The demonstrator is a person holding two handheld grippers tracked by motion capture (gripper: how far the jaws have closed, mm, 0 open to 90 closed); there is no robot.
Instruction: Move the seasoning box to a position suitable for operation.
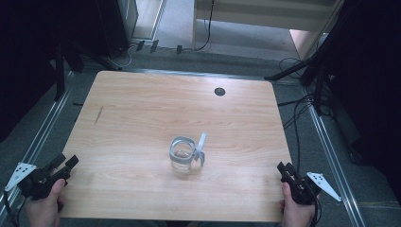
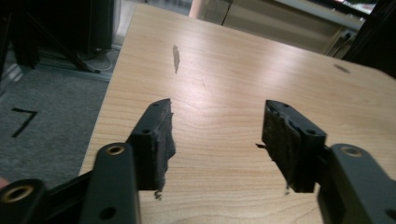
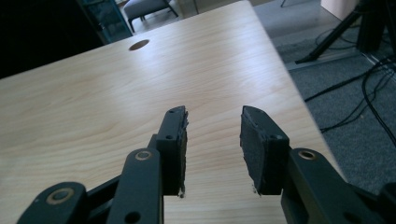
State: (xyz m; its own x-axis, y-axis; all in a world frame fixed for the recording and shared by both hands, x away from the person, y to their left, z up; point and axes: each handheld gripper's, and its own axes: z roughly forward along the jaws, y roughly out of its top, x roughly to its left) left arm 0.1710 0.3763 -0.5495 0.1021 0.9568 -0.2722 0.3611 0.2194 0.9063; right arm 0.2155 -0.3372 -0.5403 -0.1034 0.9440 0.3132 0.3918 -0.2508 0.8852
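A clear glass jar (image 1: 182, 156) with a metal clamp and its hinged lid (image 1: 202, 142) tipped open stands near the middle of the wooden table (image 1: 142, 109). My left gripper (image 1: 65, 164) rests at the table's front left corner, held by a hand, jaws apart with nothing between them. In the left gripper view the left gripper (image 2: 217, 135) frames bare wood. My right gripper (image 1: 285, 169) sits at the front right edge, also open and empty. The right gripper (image 3: 214, 135) shows a narrower gap over bare tabletop. Both are far from the jar.
A round cable hole (image 1: 219, 91) lies near the table's far edge, and a dark scuff mark (image 1: 98, 115) at the left. Cables (image 1: 302, 109) trail on the grey floor at the right. Dark stands and a metal rail flank the table.
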